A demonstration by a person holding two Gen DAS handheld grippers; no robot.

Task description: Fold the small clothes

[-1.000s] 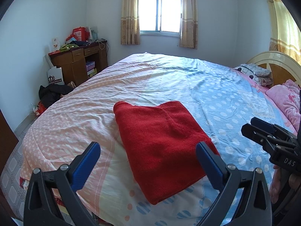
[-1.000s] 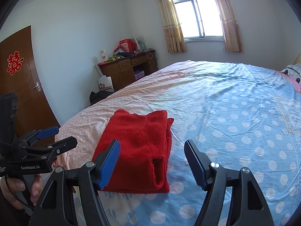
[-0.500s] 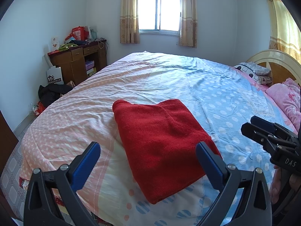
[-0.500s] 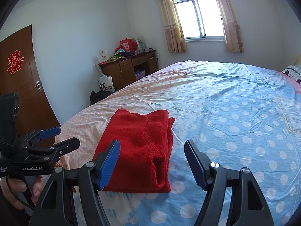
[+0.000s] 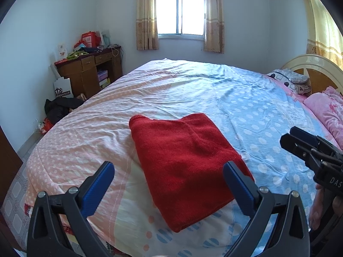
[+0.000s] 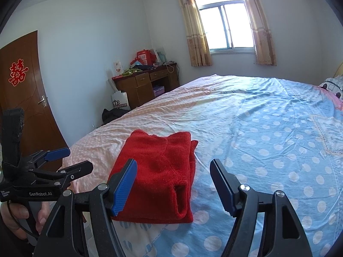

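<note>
Dark wooden desk (image 5: 90, 72) piled with clutter at upper left; pink pillow (image 5: 325, 111) at right edge. Nothing lies between either tool and the garment. Folded red knitted garment (image 5: 184, 165) lies flat at frame centre on the bed with pink-and-blue dotted sheet (image 5: 246, 107). Left tool (image 5: 169, 182) open, empty, apparently above its near edge. Right tool (image 6: 173, 184) likewise open, empty, garment at lower centre-left.

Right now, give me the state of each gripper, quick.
Left gripper: open, holding nothing, pads clear of the folded red sweater.
Right gripper: open, holding nothing, pads clear of the sweater.
</note>
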